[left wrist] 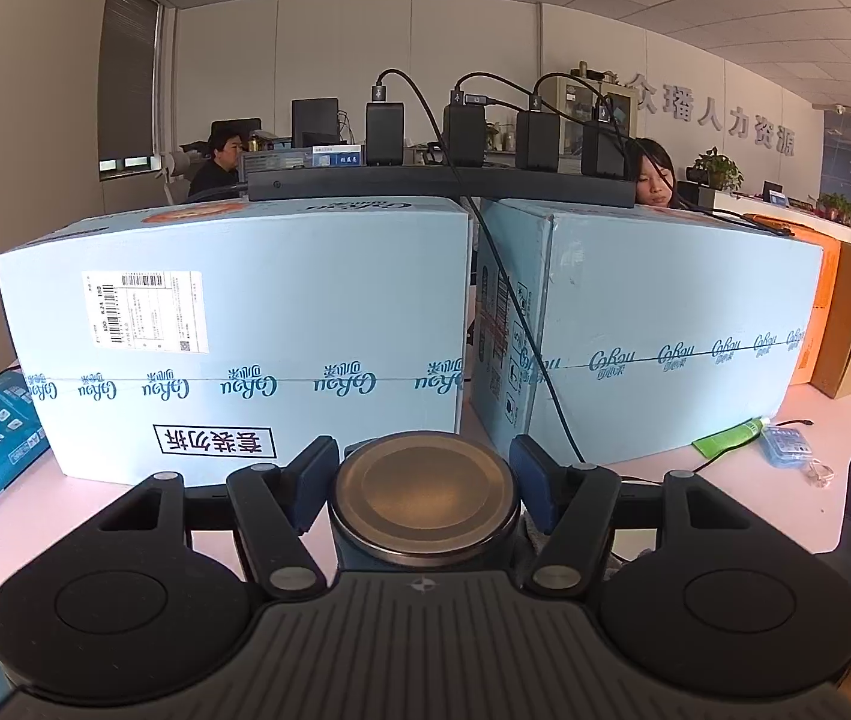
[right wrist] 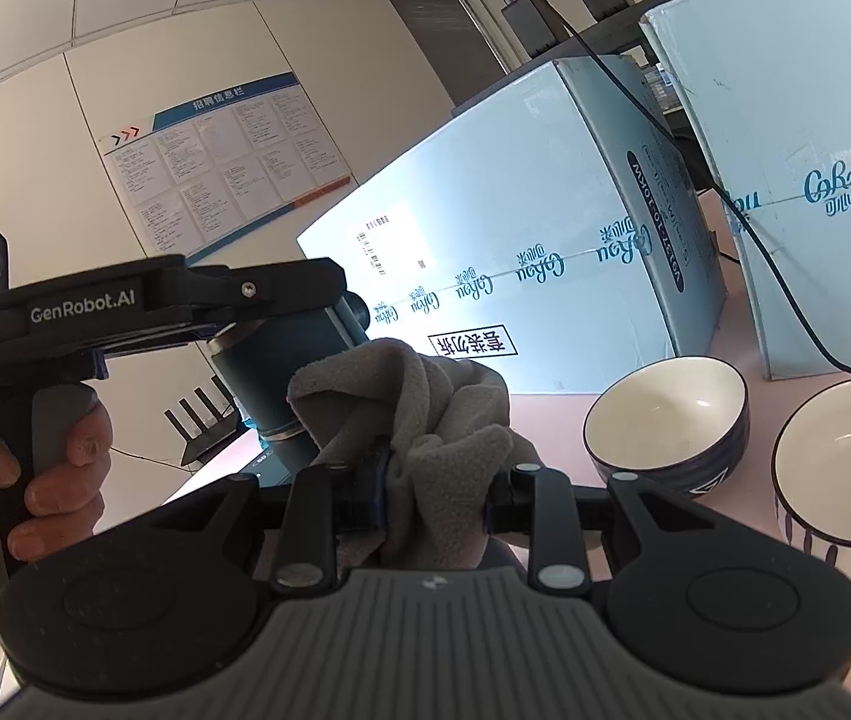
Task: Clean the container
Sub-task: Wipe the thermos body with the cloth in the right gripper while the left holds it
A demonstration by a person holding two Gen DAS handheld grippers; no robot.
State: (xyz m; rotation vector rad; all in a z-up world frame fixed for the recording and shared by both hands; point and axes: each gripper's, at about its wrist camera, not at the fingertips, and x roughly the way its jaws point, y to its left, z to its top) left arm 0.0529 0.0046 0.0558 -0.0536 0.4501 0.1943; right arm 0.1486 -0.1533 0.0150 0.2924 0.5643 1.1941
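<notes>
Looking at it, the left gripper [left wrist: 422, 480] is clamped on the dark-blue container [left wrist: 423, 501], held off the table, while the right gripper [right wrist: 434, 495] pinches a grey cloth [right wrist: 425, 420] right alongside it. Wiping looks underway at best, so I'd guess most of it's still left, and can't tell how clean it is.

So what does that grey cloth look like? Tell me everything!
The grey cloth looks soft and fuzzy, like fleece. It is crumpled into a loose bunch with folds, not spread flat. The right gripper pinches its lower part between both fingers, and the rest puffs up above them. Its upper left edge reaches the dark blue container, which the left gripper holds; whether they actually touch cannot be told. It is lifted off the pink table.
</notes>
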